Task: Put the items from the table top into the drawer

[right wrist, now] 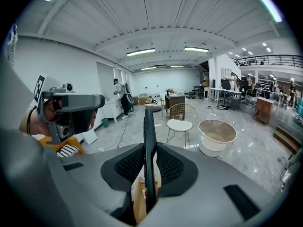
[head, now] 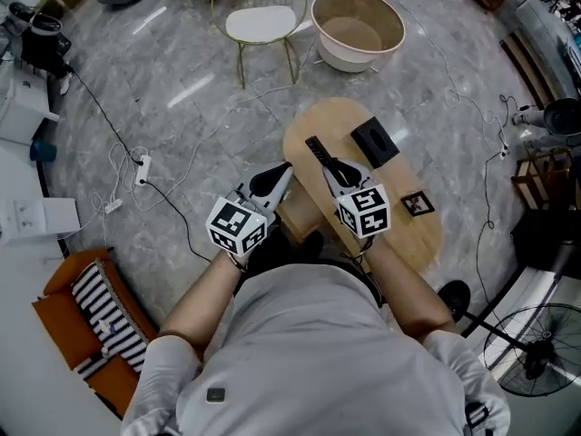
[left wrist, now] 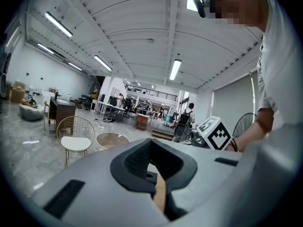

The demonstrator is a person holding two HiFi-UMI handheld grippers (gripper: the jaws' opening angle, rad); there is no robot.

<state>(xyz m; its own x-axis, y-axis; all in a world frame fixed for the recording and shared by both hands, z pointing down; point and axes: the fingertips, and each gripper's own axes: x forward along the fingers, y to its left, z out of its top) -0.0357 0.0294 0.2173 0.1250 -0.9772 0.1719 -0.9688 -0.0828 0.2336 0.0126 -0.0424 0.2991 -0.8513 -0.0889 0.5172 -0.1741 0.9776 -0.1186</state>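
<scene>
Holding a thin black strip [right wrist: 149, 126] is the job of my right hand-held gripper [right wrist: 149, 162]. Its jaws are almost shut and press on the strip from both sides. That makes the strip stand up on its thin edge, so it cannot slip out. The strip pokes out over the left side of the bench [head: 413, 239].

My left hand-held gripper [left wrist: 158, 169] has its jaws a little apart, and nothing is in them. I think it is free so that it can help with the drawer [head: 300, 214]. The drawer looks pulled out under the near left edge of the bench, just beside that gripper.

A black box [head: 374, 142] sits by the far edge of the bench. I think it has to go in too.

The strip is long and thin. So I think it should go down into the drawer lying flat, the long way, so that it fits and the drawer can close.
</scene>
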